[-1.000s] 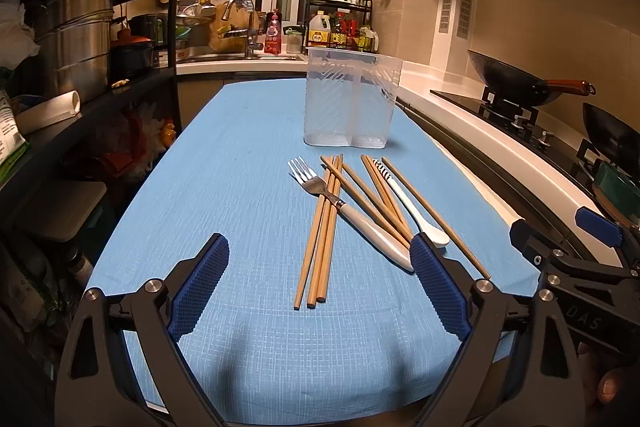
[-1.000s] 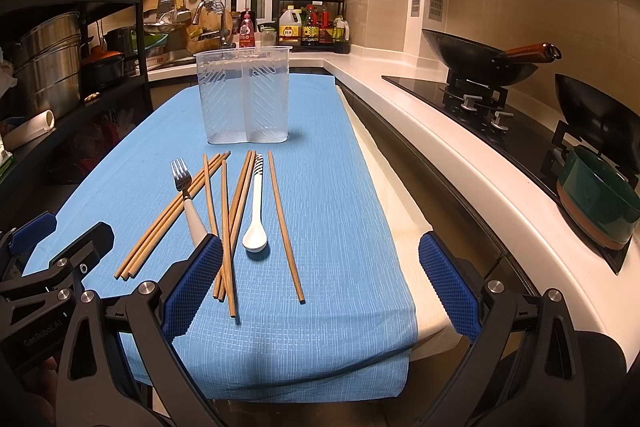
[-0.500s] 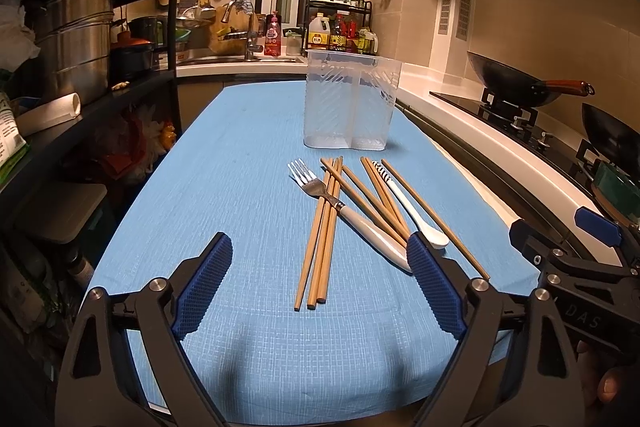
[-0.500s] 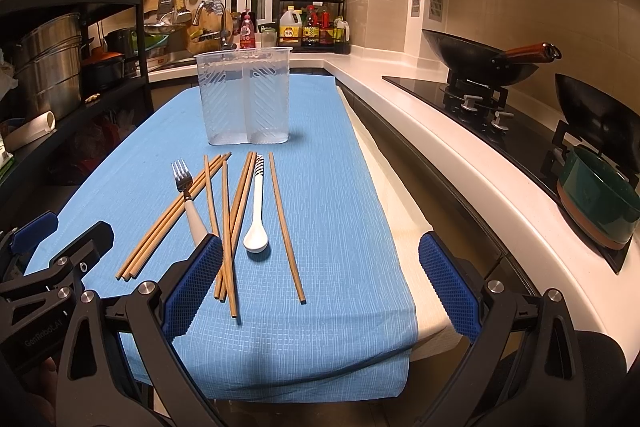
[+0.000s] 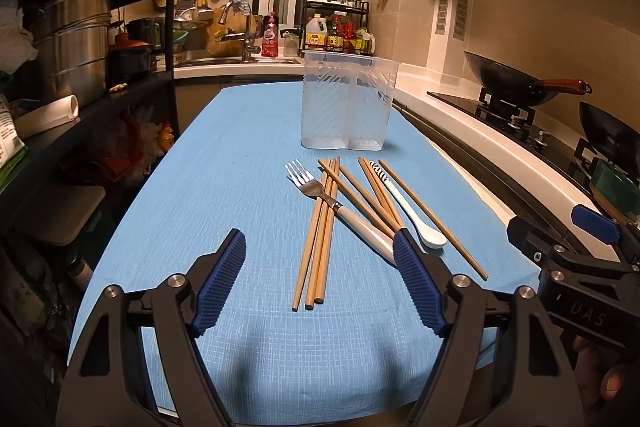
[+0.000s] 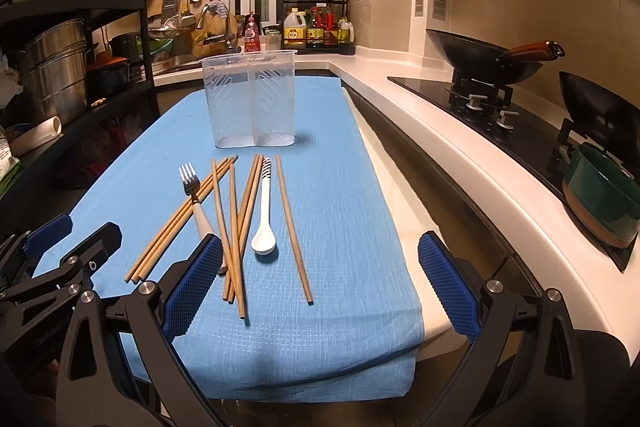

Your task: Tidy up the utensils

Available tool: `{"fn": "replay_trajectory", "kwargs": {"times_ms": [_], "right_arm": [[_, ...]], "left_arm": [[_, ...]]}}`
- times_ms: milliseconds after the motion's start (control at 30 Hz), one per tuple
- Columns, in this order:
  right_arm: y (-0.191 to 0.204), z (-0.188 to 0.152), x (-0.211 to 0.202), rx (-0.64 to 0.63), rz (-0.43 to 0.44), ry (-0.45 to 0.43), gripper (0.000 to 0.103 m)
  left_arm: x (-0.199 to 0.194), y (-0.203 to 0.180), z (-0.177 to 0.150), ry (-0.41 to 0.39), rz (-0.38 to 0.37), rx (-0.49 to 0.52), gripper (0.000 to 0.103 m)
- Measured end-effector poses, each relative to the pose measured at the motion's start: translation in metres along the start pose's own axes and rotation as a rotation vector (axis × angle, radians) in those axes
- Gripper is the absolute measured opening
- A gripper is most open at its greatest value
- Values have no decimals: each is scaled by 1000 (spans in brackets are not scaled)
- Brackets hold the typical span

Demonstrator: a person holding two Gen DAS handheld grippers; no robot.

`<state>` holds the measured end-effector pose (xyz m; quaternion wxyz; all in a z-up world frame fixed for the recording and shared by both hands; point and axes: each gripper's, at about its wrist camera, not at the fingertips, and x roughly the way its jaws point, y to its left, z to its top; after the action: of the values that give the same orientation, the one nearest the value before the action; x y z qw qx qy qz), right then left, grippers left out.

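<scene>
Two grippers in my views, both above the near end of the blue woven cloth [image 5: 208, 187] that covers the narrow table.

Left gripper [image 5: 319, 273]: blue ribbed pads apart, jaws closing as I watch, nothing between them but cloth and the near ends of three wooden chopsticks [image 5: 318, 239] lying farther off on the table. It touches no utensil.

Right gripper [image 6: 320, 267]: pads set wide, empty. From its own camera the left pad overlaps the fork handle and some chopstick ends, but I see it above them, not gripping.

Utensils lie loose in one cluster mid-cloth, on the near side of the clear ribbed plastic two-compartment holder [image 5: 349, 105], which stands upright and looks empty.
- Metal fork with a white handle [image 5: 340, 209], tines toward the holder, lying slantwise across the bundle of three chopsticks.
- More wooden chopsticks [image 6: 240, 223] fanned and crossing each other between fork and spoon; exact count unclear to me where they overlap.
- White ceramic spoon with a black-striped handle end [image 6: 264, 219], bowl toward me, stripes toward the holder.
- One lone wooden chopstick [image 6: 293, 227] just right of the spoon, apart from the rest.

Right of the table: white counter [image 6: 440, 147], black wok with a wooden handle [image 6: 488, 61] on the hob. Left: dark shelving [image 5: 100, 95] with steel pots [image 5: 74, 39].
</scene>
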<state>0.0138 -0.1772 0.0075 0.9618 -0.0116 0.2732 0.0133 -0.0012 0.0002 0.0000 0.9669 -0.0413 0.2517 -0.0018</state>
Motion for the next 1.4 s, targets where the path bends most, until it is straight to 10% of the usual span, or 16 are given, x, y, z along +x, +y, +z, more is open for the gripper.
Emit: {"fn": "replay_trajectory", "kwargs": {"times_ms": [167,433,867,1067,1400], "right_arm": [[-9,-6,17,57,3,78,54],[-5,-19,54,78,20,232,38],[3,-26,71,43,26,301,6],[2,-24,69,49,40,298,5],[-1,-26,68,61,47,300,5]], "left_arm": [[9,6,-7,41,-2,-6,53],[41,34,-25,161,-13,-111,20],[44,17,-17,110,-79,-94,19],[65,-5,-15,148,-176,-140,19],[99,-32,-9,233,-125,-186,25]]}}
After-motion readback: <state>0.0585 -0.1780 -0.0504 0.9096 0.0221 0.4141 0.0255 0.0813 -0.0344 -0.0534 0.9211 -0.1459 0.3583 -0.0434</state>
